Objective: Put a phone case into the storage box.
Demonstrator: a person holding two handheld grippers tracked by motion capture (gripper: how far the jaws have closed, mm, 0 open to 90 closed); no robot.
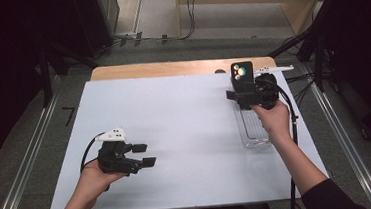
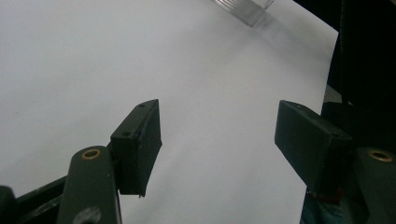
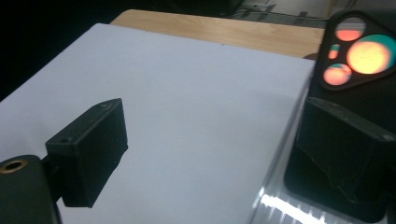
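A black phone-like slab point(image 1: 241, 72) with coloured round lenses stands upright at the far right of the white sheet. In the right gripper view the slab point(image 3: 359, 56) rises just behind the right-hand jaw, its lower end over a clear plastic tray point(image 3: 275, 207). My right gripper point(image 1: 237, 89) point(image 3: 212, 116) is beside it with its jaws wide apart and only bare sheet between them. Whether the jaw touches the slab I cannot tell. My left gripper point(image 1: 145, 155) point(image 2: 219, 135) rests low at the near left, open, with nothing between its jaws.
The clear tray point(image 1: 253, 129) lies lengthwise along the right side of the white sheet point(image 1: 174, 115); its corner point(image 2: 247, 9) also appears in the left gripper view. A strip of wooden tabletop point(image 1: 170, 68) borders the far edge. Cables and dark stands surround the table.
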